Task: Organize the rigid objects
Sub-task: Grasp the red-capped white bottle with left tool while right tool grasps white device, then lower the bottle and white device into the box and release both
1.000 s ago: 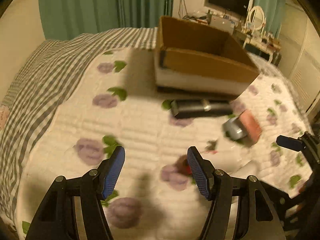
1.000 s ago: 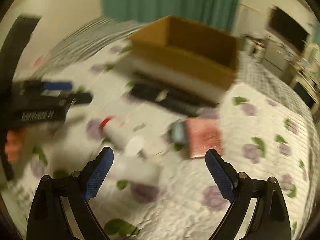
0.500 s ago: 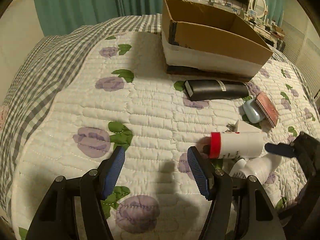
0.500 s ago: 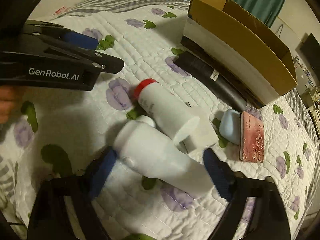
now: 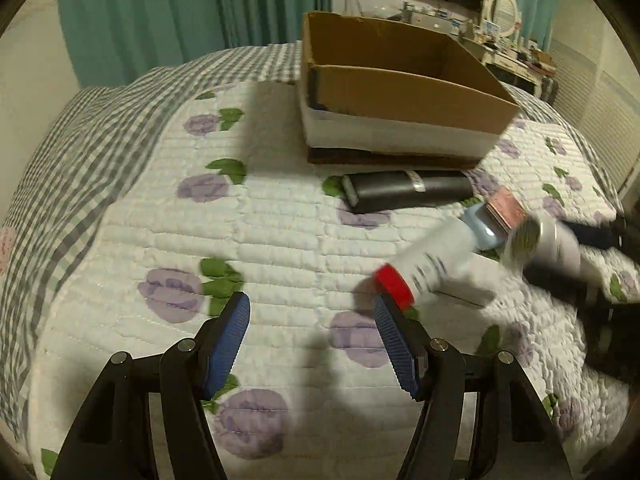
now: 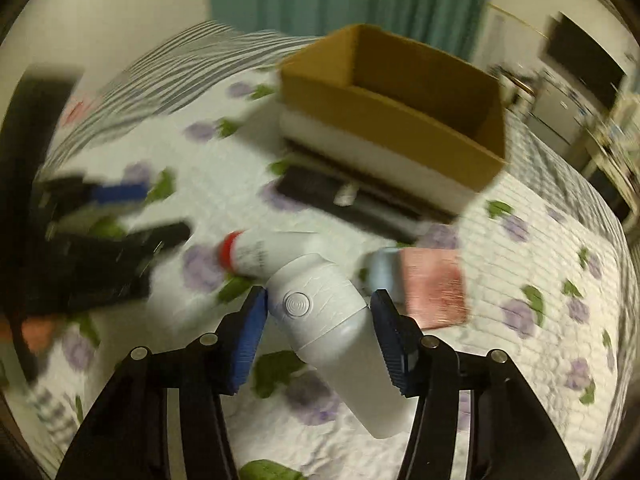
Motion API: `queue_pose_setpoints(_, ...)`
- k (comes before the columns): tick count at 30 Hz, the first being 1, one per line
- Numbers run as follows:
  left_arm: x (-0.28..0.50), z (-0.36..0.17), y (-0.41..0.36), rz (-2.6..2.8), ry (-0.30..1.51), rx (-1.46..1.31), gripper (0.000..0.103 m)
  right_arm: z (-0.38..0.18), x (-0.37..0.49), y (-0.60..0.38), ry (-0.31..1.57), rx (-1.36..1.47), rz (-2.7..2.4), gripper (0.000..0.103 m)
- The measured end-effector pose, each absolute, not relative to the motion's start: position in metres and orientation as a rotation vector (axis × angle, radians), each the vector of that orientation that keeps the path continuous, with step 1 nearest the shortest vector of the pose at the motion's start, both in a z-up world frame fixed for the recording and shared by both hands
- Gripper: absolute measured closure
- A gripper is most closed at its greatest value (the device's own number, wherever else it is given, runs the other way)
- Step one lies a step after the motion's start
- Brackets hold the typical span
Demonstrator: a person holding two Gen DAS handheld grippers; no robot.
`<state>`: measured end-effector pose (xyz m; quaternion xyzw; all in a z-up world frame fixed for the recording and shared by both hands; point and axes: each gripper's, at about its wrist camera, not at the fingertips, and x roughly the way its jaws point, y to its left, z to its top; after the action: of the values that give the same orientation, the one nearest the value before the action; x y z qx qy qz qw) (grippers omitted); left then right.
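Observation:
My right gripper (image 6: 320, 300) is shut on a white handheld device (image 6: 324, 312) with a round button, held above the quilt; it shows blurred in the left wrist view (image 5: 548, 244). A white bottle with a red cap (image 6: 260, 254) lies just beyond it, also in the left wrist view (image 5: 424, 260). A black case (image 5: 404, 192), a light blue object (image 5: 482, 224) and a pink box (image 6: 434, 288) lie on the bed. An open cardboard box (image 5: 400, 92) stands behind them. My left gripper (image 5: 312, 316) is open and empty, left of the red cap.
The bed carries a white quilt with purple flowers (image 5: 180, 292) and a grey checked cover (image 5: 80, 128) at the left. Green curtains hang behind. A dresser with clutter (image 5: 504, 44) stands at the far right.
My right gripper has closed on the white device and lifted it off the quilt. The left gripper has stayed open and shifted slightly.

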<state>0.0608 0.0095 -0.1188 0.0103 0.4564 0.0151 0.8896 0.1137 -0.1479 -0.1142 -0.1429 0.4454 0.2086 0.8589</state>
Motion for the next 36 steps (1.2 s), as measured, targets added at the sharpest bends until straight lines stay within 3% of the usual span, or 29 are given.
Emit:
queue_pose_setpoints(9,0.067,-0.132,-0.03,-0.115,0.932,0.166,0.035,-0.12,0.138,-0.183,1.013,-0.179,0.334,0.05)
queue_pose_setpoints(22,0.134,-0.152,-0.043,-0.198,0.983,0.06,0.038,-0.136,0.156,-0.189,1.048,-0.136,0.322,0.05)
queue_pose_setpoints(23,0.135,-0.155,-0.047,-0.203,0.989,0.079,0.04,-0.137,0.157,-0.19,1.051,-0.126,0.325,0.05)
queue_pose_setpoints(25,0.136,-0.154,-0.052,-0.249,0.984,0.076,0.064,-0.14,0.159,-0.191,1.057,-0.112,0.325,0.05)
queue_pose_setpoints(36,0.111,-0.114,-0.051,-0.222,0.9,0.112,0.066,-0.113,0.147,-0.189,1.002,-0.086,0.316,0.05)
